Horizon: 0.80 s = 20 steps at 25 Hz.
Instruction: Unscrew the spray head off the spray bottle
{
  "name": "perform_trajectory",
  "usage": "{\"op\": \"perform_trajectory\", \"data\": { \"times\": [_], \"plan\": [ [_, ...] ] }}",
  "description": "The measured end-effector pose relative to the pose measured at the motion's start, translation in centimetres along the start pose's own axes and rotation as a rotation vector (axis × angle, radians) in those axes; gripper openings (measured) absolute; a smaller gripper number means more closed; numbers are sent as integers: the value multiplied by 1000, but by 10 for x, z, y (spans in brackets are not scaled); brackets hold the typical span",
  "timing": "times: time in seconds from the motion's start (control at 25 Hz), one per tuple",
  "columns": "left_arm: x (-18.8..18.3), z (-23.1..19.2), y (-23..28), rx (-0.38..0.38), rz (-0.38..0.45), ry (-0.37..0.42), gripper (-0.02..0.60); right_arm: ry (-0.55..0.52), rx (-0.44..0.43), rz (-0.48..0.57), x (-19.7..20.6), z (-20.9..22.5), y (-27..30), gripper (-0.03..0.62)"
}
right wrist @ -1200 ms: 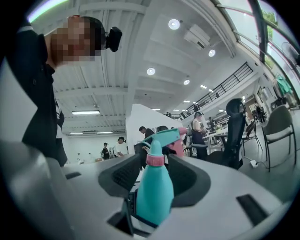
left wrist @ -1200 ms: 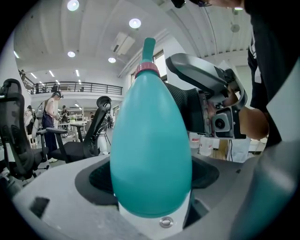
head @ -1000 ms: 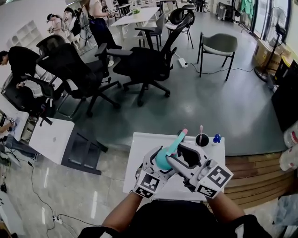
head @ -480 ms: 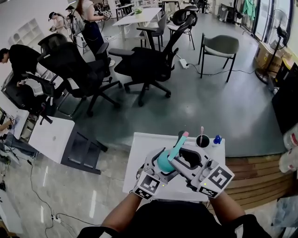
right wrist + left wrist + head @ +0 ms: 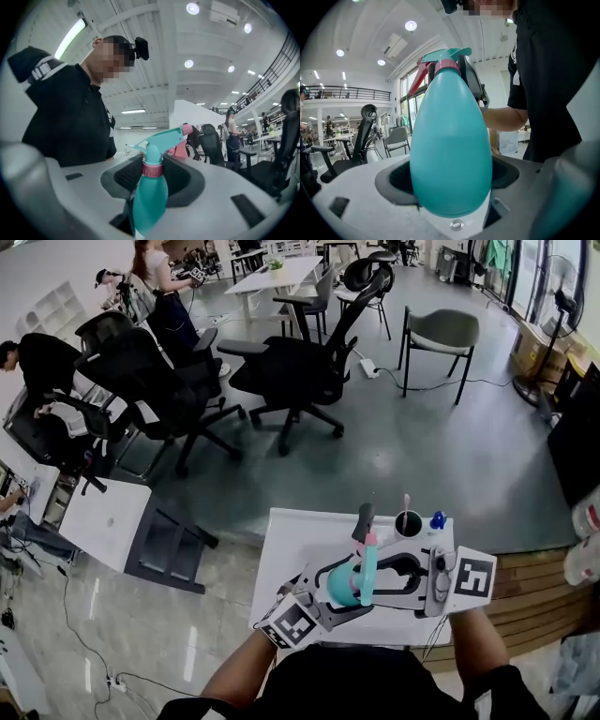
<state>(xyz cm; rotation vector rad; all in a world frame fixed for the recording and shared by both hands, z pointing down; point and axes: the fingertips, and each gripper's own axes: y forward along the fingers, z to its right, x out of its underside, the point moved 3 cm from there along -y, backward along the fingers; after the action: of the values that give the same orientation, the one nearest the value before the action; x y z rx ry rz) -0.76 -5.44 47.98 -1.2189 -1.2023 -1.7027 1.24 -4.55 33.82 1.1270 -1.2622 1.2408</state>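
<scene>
White bench [image 5: 291,554] underneath; left gripper [image 5: 330,601] and right gripper [image 5: 370,570] meet over its near half. Left fingers are clamped on the fat body of the teal spray bottle [image 5: 451,145], which is held up off the bench. Right fingers have just been closing with the spray head [image 5: 161,138] between them and appear to pinch it at the pink collar [image 5: 152,169], though pad contact is not sharply visible

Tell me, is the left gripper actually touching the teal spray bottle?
Touching. The left gripper view shows the spray bottle wedged between the jaws of the left gripper, its body pressed against both pads with no gap.
</scene>
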Motion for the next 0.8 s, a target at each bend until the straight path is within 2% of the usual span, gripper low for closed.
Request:
{"op": "perform_trajectory", "data": {
  "times": [0.12,0.16,0.2,0.36,0.48,0.6,0.68,0.72,0.8],
  "plan": [
    [-6,-10,1,-39,14,2,443,-15,33,3,2,6,-1,149],
    [-8,-17,1,-69,16,-1,443,-16,63,6,4,10,0,183],
    [-7,-23,0,-100,9,-12,443,-14,99,15,5,14,1,222],
    [-5,-41,-7,-195,-18,-75,443,-2,291,78,8,30,2,225],
    [-5,-45,-6,-232,-28,-72,443,28,421,117,11,42,-2,221],
    [-2,-46,-2,-250,-39,-69,443,61,480,123,15,42,1,209],
    [4,-45,-2,-255,-48,-67,443,47,505,114,16,39,4,187],
    [6,-45,-2,-259,-49,-65,443,40,512,110,15,39,6,154],
    [2,-47,-2,-269,-45,-56,443,24,518,103,13,39,7,149]
  ]
}}
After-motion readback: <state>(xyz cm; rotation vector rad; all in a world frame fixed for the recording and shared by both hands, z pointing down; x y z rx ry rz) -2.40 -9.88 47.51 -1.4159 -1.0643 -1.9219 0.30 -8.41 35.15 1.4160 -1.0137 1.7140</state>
